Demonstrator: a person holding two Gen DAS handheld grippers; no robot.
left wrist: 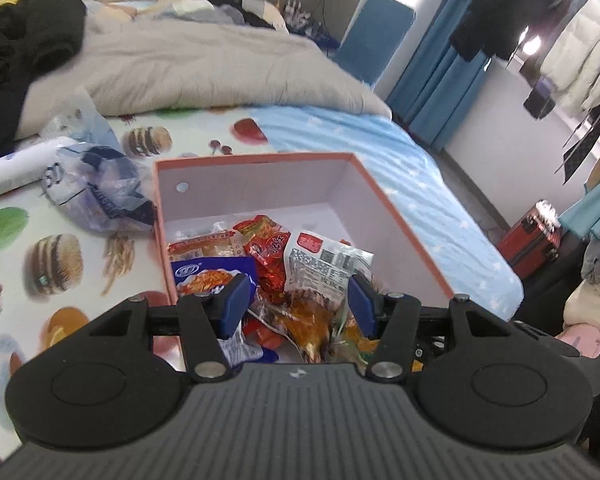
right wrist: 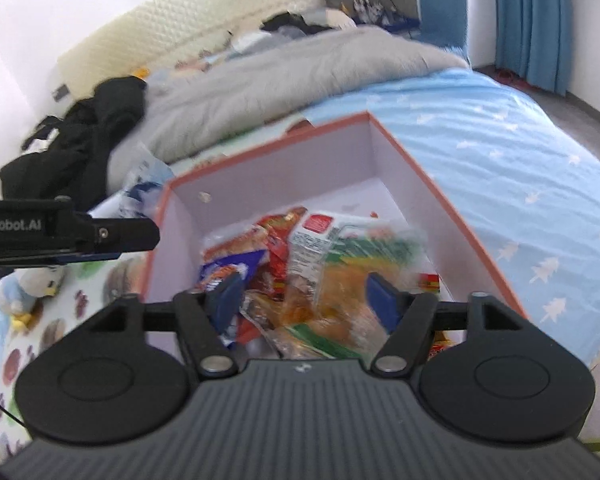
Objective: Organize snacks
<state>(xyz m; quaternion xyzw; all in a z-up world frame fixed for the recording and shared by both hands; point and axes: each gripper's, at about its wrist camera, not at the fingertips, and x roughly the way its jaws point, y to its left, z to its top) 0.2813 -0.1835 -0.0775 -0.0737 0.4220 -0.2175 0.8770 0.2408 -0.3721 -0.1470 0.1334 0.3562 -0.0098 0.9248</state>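
box (left wrist: 400,216): orange rim, white inside, sitting on the bed
snack packets (left wrist: 276,268): piled up in its near end
left gripper (left wrist: 298,304): blue pads apart over the pile, gripping nothing
plastic bag (left wrist: 96,188): crumpled just left of the box

Both wrist views angled down, close over the same snack box (left wrist: 400,216) on the bed (right wrist: 500,140)

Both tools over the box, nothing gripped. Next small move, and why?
Probably swing the left tool toward the plastic bag lying left of the box. Both it and the right tool are open and empty above the snack packets already inside, and the bag may hold more.
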